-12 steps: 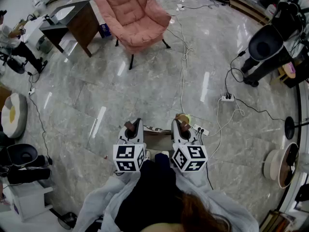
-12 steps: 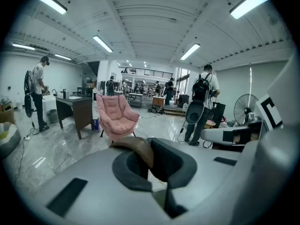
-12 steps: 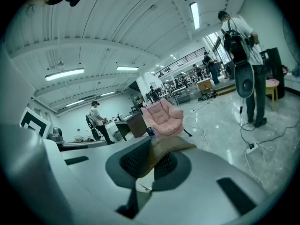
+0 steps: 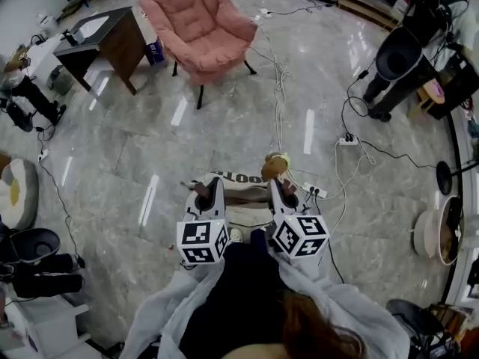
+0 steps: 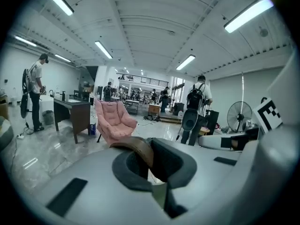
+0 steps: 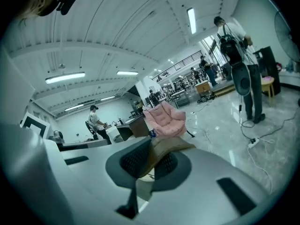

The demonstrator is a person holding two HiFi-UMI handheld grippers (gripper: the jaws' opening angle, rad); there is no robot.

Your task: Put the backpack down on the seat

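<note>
Backpack (image 4: 238, 180) hangs low in the middle of the head view, between the two tools and above the grey marble floor (image 4: 224, 118). The left tool (image 4: 203, 194) is clenched on one brown strap (image 5: 139, 147), and the right tool (image 4: 283, 193) is clenched on the other brown strap (image 6: 169, 146); each gripper view shows the strap pressed between closed jaws.

Compared with half a second ago, more of the backpack shows beyond the tools: its pale body with dark print is now seen, while before it was mostly covered. The pink armchair (image 4: 198, 25), which I take for the seat, keeps almost the same place in the upper left of the frame, next to the dark desk (image 4: 112, 32). So the bag seems pushed a little forward, but the way to the seat is hardly shortened. I judge the carrying step is in progress and the armchair is well apart. White cables (image 4: 281, 73) lie on the floor on that way and could catch a foot.
</note>
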